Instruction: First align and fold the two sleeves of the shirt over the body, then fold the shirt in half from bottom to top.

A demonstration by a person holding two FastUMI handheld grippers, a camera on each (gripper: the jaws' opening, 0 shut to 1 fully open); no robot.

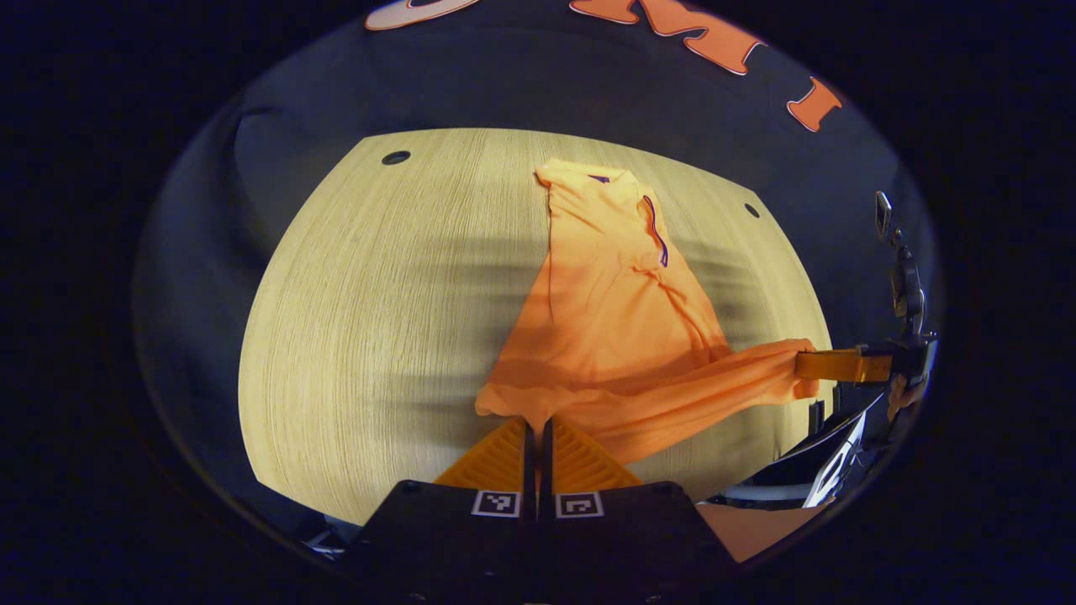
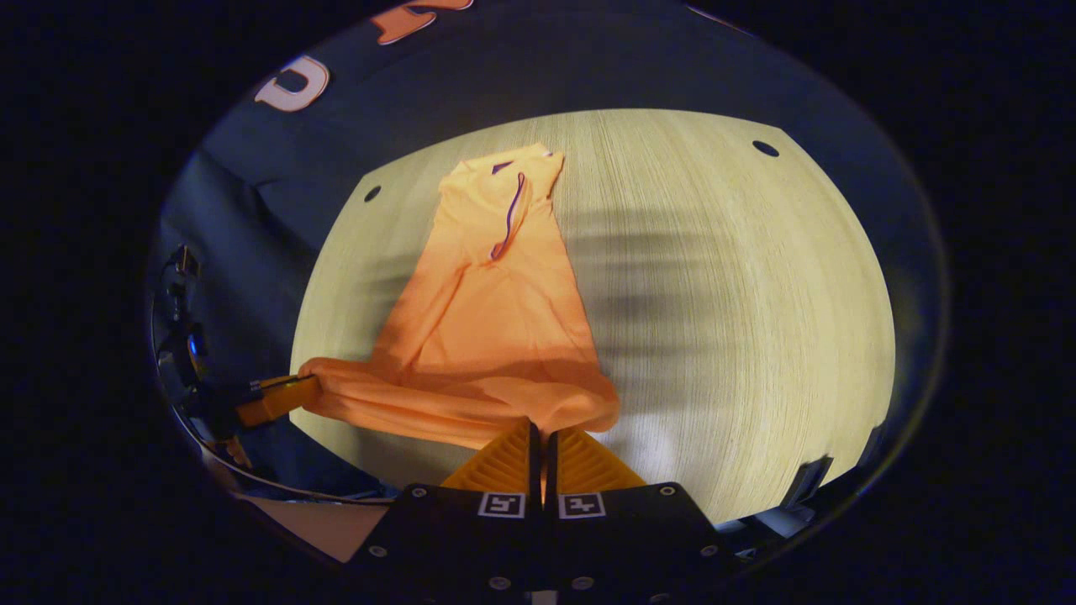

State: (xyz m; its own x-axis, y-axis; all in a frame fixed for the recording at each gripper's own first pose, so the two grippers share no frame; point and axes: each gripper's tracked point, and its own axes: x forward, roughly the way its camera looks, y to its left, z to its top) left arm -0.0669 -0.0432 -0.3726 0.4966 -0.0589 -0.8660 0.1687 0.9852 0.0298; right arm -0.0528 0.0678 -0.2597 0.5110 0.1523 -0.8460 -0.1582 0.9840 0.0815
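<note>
The orange shirt (image 1: 609,311) lay lengthwise on the pale wooden table (image 1: 370,319), collar at the far end, its sleeves already folded in over the body so it looked narrow. The left gripper (image 1: 538,424) was pinched closed on one corner of the bottom hem, and the right gripper (image 2: 540,427) was clamped on the other corner. Between them the hem hung lifted and stretched off the table in a bunched band
</note>
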